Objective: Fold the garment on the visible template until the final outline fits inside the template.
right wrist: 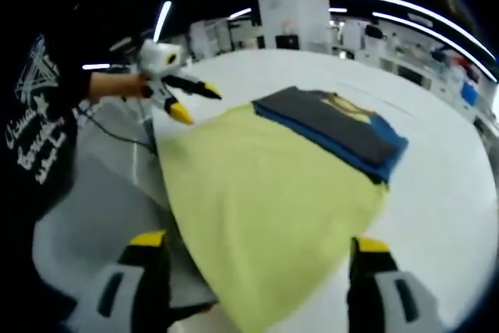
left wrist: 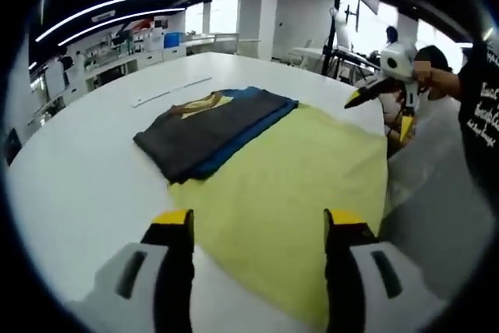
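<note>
2 tools [left wrist: 258,228] [right wrist: 260,253] well short of folded garment [left wrist: 214,130] [right wrist: 334,130]

Both the left gripper [left wrist: 259,228] and right gripper [right wrist: 260,253] hover, fingers apparently spread wide, holding nothing.

Folded garment lying on a yellow template.

The dark grey and blue garment [left wrist: 214,129], folded into a flat rectangle with a yellow patch showing near one end, lies at the template's [left wrist: 296,185] far corner, one edge overhanging onto the white surface [left wrist: 78,185].
</note>
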Demonstrator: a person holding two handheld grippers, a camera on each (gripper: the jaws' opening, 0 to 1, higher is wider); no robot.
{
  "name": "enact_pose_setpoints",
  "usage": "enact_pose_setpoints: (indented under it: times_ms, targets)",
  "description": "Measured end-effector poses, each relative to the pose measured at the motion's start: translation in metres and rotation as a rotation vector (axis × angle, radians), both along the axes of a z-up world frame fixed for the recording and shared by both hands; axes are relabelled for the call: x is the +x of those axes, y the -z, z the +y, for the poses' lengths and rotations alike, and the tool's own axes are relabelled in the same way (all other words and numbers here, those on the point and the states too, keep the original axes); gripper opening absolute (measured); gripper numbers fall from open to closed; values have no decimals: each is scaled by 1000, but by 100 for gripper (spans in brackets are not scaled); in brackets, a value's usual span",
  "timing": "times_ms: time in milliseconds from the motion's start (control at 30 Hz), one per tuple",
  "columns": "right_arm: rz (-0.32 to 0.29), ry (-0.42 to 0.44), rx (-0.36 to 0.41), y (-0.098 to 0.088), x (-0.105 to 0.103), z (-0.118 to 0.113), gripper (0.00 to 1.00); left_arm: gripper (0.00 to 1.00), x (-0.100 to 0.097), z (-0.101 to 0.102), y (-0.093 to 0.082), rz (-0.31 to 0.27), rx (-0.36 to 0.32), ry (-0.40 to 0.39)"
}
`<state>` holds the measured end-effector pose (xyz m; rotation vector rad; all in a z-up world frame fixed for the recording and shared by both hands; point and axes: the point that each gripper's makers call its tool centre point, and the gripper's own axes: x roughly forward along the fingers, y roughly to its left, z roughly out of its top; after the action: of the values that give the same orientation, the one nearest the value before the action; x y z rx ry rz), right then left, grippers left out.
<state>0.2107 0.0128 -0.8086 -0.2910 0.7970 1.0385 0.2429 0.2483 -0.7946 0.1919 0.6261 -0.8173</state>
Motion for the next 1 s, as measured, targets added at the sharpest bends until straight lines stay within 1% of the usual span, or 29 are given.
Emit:
enact_pose_setpoints:
  times_ms: [133,167,233,400,467,567,667,767,800,1000]
  targets:
    - [5,-9,-10,5,-4,0,93,63,-18,-7,6,38,-7,31]
    - [8,-7,-13,6,-4,-1,92,62,-25,-9,11,56,3,54]
    - [14,-7,-13,8,-6,-2,91,61,-32,-9,18,76,15,60]
    - [18,-21,-39,15,-11,-7,87,59,-43,-10,22,97,4,71]
    - [22,-25,-49,17,-13,-9,84,57,-46,-8,25,111,6,75]
    - [28,-27,-58,22,-16,-13,80,53,-54,-9,29,126,13,86]
    - [26,-25,-82,28,-17,-20,74,52,-63,-10,34,143,30,105]
    - [32,-7,-83,31,-17,-23,71,51,-67,-10,38,152,39,123]
    - [31,-6,-81,31,-17,-23,71,50,-68,-9,41,159,62,129]
    - [6,-32,-101,34,-19,-24,70,51,-69,-9,42,143,85,148]
